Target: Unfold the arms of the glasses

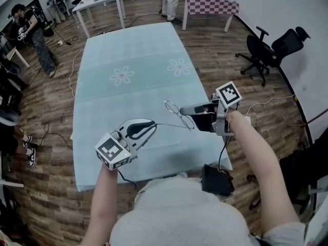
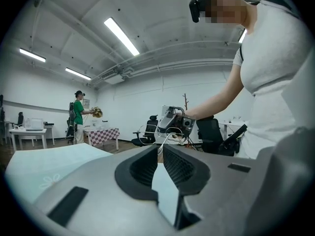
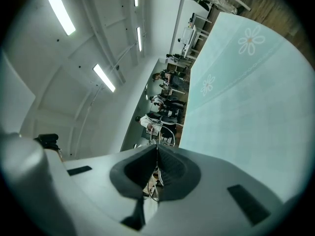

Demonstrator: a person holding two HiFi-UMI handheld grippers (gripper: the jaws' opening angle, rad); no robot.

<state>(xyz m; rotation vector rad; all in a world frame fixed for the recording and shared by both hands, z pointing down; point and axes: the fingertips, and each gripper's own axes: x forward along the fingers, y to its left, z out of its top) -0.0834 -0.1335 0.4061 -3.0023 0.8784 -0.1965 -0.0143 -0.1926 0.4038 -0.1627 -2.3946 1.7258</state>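
Thin wire-rimmed glasses (image 1: 180, 116) hang in the air over the front part of the pale teal table (image 1: 133, 76), between my two grippers. My right gripper (image 1: 185, 110) comes in from the right and is shut on the frame by the lenses; in the right gripper view its jaws (image 3: 157, 149) meet on the wire of the glasses (image 3: 156, 179). My left gripper (image 1: 152, 126) reaches from the lower left and is shut on the end of one long arm. In the left gripper view the glasses' wire arm (image 2: 165, 137) runs out of my left gripper's nearly closed tips (image 2: 159, 149) towards the right gripper (image 2: 175, 122).
The teal cloth carries white flower prints (image 1: 122, 76). A black office chair (image 1: 266, 50) stands on the wooden floor to the right. A checked-cloth table (image 1: 207, 4) and a white table (image 1: 100, 1) are at the back. A person (image 1: 36, 35) stands far left.
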